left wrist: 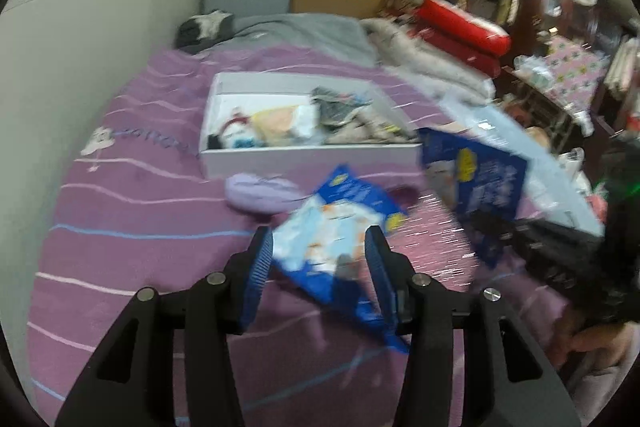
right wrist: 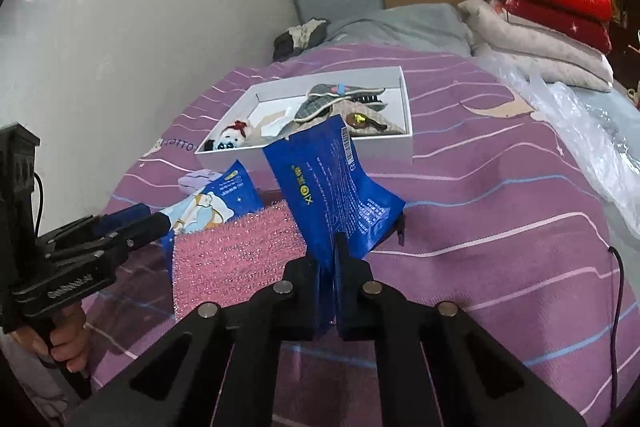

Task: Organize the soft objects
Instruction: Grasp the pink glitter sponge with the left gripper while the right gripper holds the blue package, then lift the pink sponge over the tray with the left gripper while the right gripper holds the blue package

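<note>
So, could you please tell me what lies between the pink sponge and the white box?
In the right wrist view, the two blue packets: one by the left tongs, one clamped in the right tongs.

Open purple striped bedspread (right wrist: 500, 227) lies right of the shallow white cardboard box (right wrist: 406, 147); a glittery pink sponge (right wrist: 236, 251) and lilac pouch (left wrist: 260, 193) crowd its near side.

Left tongs (left wrist: 319, 259) open around blue pouch (left wrist: 336, 227), white box (left wrist: 304, 157) behind, purple bedspread (left wrist: 132, 247)
</note>
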A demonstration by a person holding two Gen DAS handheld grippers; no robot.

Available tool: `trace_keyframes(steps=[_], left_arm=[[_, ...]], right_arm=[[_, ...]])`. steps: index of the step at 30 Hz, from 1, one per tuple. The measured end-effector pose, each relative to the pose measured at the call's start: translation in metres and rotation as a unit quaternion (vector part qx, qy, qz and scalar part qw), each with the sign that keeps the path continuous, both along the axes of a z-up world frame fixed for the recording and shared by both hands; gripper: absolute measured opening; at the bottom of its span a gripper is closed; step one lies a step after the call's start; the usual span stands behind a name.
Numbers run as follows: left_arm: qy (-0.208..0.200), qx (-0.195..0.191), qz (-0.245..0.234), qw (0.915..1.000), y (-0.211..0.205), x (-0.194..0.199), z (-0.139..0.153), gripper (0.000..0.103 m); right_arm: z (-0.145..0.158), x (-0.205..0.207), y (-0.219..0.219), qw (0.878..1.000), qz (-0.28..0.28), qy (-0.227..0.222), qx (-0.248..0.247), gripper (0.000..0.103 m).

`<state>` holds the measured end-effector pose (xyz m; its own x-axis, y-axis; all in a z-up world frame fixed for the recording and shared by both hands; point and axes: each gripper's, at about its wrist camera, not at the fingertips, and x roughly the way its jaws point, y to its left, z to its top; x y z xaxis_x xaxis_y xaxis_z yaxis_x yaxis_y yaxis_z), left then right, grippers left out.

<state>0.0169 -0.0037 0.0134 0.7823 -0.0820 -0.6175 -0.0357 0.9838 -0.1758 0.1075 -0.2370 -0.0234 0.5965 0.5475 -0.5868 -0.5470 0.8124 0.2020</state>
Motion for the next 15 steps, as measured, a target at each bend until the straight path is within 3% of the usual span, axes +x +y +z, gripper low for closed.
trace_keyframes(steps=[3, 9, 12, 15], left_arm=[[-0.001, -0.015, -0.044, 0.9989, -0.014, 0.001, 0.005, 0.061], [0.066, 0.028, -0.114, 0.9909, -0.049, 0.023, -0.014, 0.062], [0.088, 0.044, -0.129, 0.9867, -0.061, 0.030, -0.022, 0.069], [0.085, 0.048, -0.135, 0.9861, -0.067, 0.030, -0.022, 0.070]], right_arm=[[0.003, -0.005, -0.001, 1.000, 0.002, -0.012, 0.001, 0.004], [0.004, -0.005, -0.009, 1.000, 0.001, -0.012, 0.015, 0.004], [0.003, -0.003, -0.014, 1.000, -0.001, -0.008, 0.024, 0.004], [0.001, -0.001, -0.020, 0.999, -0.001, -0.001, 0.036, 0.004]])
